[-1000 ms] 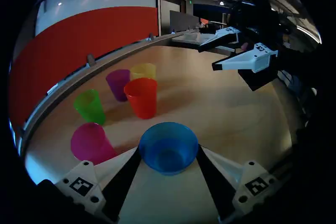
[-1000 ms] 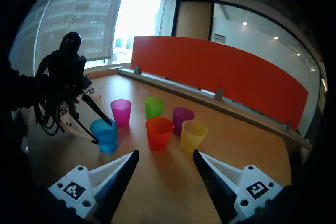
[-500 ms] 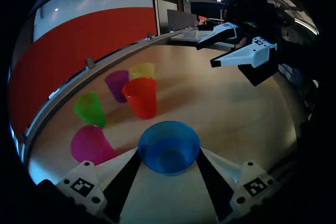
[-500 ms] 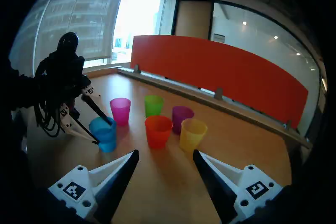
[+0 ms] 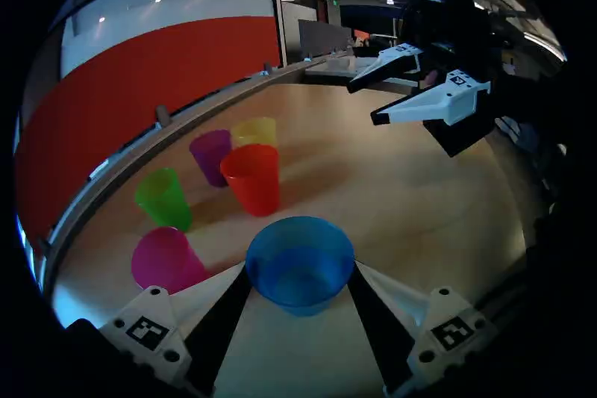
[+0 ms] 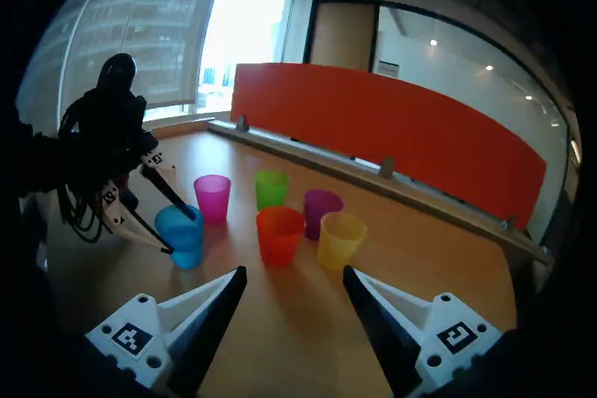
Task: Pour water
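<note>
The fingers (image 5: 216,316) of the left gripper (image 5: 298,269) clamp the blue cup (image 5: 300,278) at the bottom centre of the left gripper view; whether it holds water I cannot tell. Above it on the table (image 5: 418,196) stand an orange cup (image 5: 252,178), purple cup (image 5: 211,155), yellow cup (image 5: 255,131), green cup (image 5: 163,198) and pink cup (image 5: 164,260). In the right gripper view, the right gripper (image 6: 292,272) gapes wide at lower centre, holding nothing.

A long red partition (image 6: 418,137) runs along the far edge of the pale wooden table (image 6: 455,271). Past one end of the partition a bright window (image 6: 246,39) pours in daylight. Behind the partition stand a glass wall (image 6: 477,62) and a wooden door (image 6: 339,36).
</note>
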The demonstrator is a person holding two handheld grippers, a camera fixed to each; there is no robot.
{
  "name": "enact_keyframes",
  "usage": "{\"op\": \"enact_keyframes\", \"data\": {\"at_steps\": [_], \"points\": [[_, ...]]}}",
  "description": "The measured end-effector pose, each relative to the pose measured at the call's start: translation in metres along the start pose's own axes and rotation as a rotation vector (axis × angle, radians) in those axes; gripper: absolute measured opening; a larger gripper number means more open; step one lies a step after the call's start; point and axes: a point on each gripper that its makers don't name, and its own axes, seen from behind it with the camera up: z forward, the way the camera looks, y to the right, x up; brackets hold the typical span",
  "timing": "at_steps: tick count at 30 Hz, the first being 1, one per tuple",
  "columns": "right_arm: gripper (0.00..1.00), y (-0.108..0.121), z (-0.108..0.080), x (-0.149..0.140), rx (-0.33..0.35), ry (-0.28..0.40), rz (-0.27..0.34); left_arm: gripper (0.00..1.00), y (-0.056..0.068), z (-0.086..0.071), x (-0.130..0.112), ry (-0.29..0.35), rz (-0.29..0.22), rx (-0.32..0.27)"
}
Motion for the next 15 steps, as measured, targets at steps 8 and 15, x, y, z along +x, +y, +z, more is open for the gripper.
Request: {"op": "enact_keyframes", "data": {"at_steps": [8,15], "points": [[1.0,-0.004,0.002,0.009,0.002,0.018,0.001,0.86,-0.005,-0.022,0.02,0.057,-0.032,0.039],[1.0,-0.009,0.005,0.02,0.005,0.034,-0.007,0.86,-0.007,-0.042,0.03,0.094,-0.054,0.079]]}}
